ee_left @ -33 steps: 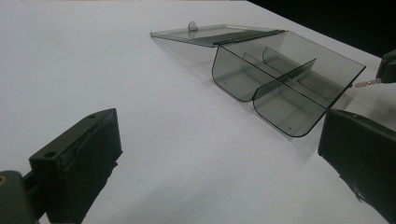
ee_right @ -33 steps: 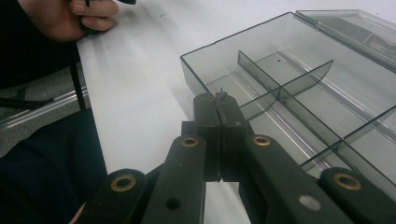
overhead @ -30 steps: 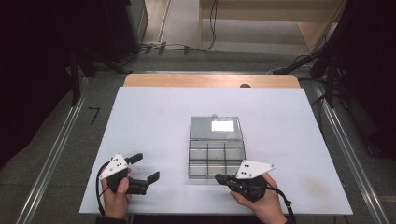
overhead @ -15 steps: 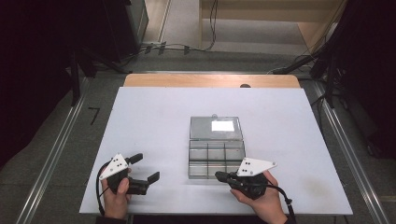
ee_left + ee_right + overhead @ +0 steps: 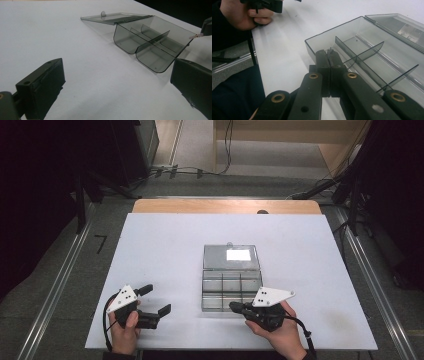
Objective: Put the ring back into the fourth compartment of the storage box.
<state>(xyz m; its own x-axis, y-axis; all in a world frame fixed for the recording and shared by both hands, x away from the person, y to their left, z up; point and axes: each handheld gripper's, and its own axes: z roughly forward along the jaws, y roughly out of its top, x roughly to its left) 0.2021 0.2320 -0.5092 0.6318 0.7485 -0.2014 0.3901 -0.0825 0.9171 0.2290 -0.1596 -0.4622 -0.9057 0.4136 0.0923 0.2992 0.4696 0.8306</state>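
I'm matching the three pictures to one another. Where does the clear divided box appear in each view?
High view: clear divided box mid-table, lid laid open behind.
Left gripper view: box upper right.
Right gripper view: box right of centre, the shut right gripper at its near wall.
Shared landmark: the crossed dividers.

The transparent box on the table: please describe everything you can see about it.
The transparent box looks like smoky grey plastic. It lies near the middle of the white table, open, its flat hinged lid folded back onto the table. Thin dividers split the tray into compartments, all seemingly empty. The shut right gripper is at its near edge; contact is unclear.
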